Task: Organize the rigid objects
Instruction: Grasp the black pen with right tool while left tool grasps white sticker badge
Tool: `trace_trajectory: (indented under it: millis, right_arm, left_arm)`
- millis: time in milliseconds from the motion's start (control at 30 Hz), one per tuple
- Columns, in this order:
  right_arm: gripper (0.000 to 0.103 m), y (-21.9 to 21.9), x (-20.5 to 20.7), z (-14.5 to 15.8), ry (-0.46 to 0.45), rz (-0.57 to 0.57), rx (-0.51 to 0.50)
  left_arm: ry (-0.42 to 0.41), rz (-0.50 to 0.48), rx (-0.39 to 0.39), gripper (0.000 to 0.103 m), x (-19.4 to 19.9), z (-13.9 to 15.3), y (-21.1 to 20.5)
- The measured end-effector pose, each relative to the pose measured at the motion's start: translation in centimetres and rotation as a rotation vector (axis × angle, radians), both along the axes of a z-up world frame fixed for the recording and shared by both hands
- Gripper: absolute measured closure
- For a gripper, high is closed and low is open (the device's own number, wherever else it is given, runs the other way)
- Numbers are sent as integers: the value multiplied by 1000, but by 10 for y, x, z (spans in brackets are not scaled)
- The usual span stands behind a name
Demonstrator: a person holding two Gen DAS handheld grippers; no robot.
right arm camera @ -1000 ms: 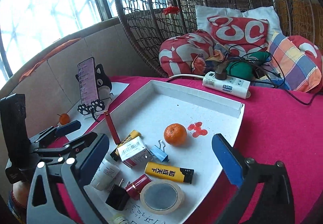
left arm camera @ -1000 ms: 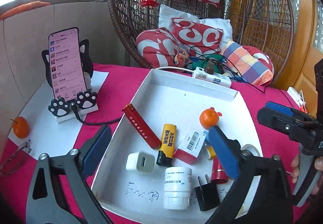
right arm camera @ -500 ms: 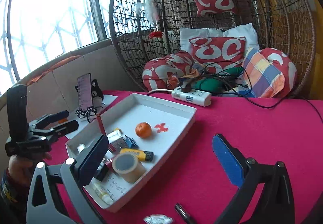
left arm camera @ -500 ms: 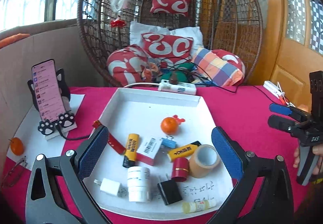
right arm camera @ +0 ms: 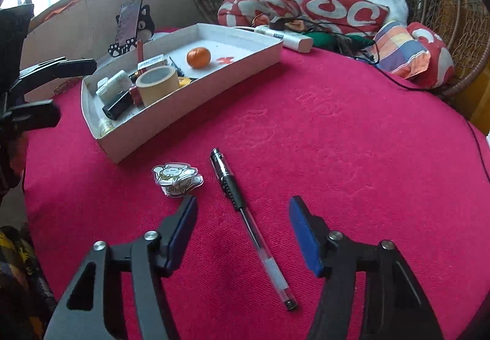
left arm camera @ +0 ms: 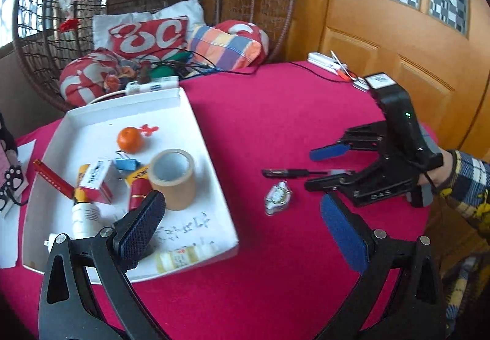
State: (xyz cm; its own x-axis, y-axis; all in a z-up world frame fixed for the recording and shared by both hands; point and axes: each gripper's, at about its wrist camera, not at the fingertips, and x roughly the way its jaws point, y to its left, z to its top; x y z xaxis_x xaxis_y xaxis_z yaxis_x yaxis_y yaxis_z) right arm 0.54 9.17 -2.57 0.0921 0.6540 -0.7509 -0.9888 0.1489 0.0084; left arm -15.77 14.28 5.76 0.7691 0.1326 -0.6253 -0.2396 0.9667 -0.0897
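Since a second ago both my hands have swung off the white tray [right arm camera: 196, 113] toward the bare red cloth on its right, and my right tongs [right arm camera: 242, 232] have dropped low over the pen [right arm camera: 245, 214], their jaws just closing partway from full spread, with the pen between them but not yet touched. Taking the tray as the landmark and reading leftward to rightward: the tray holds the tape roll [right arm camera: 157, 84], the orange [right arm camera: 198, 57], and the small boxes and tubes already gathered; my left tongs [left arm camera: 242, 226] hang over the tray's near right corner, jaws wide apart and holding nothing. Just right of the tray's near corner lies a small cartoon sticker badge [right arm camera: 177, 179], flat on the cloth, and just beyond that badge lies the pen. Its long axis runs away from me: black grip and tip toward the tray, clear barrel and end cap toward my wrist, slanting slightly rightward as it nears me. That puts the barrel running along the line my right tongs point, between the two blue pads [right arm camera: 301, 232], so a squeeze would close across its narrow width. My right hand is plainly the nearer one; I judge it needs only to settle lower and finish closing on the clear barrel, then carry the pen left into the tray.
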Motion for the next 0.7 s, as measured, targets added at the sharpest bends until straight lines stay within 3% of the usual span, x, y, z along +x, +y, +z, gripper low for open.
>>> trace_trajectory:
  millis: [67, 100, 233, 300, 500, 700]
  right_arm:
    - [61, 5, -4, -8, -7, 32, -34]
    - [62, 5, -6, -9, -35, 36, -31]
    - [95, 1, -3, -10, -39, 18, -36]
    - [95, -9, 6, -9, -26, -31, -12]
    - [95, -47, 39, -5, 75, -201, 63]
    - [95, -56, 52, -6, 141, -253, 90]
  left_arm:
    - [16, -61, -8, 1, 8, -3, -15]
    - [24, -86, -8, 1, 11, -5, -23]
    - [83, -146, -1, 20, 35, -14, -41]
    - [108, -162, -5, 26, 48, -19, -46]
    - [179, -155, -14, 26, 85, -35, -47]
    - [245, -130, 28, 26, 109, -50, -46]
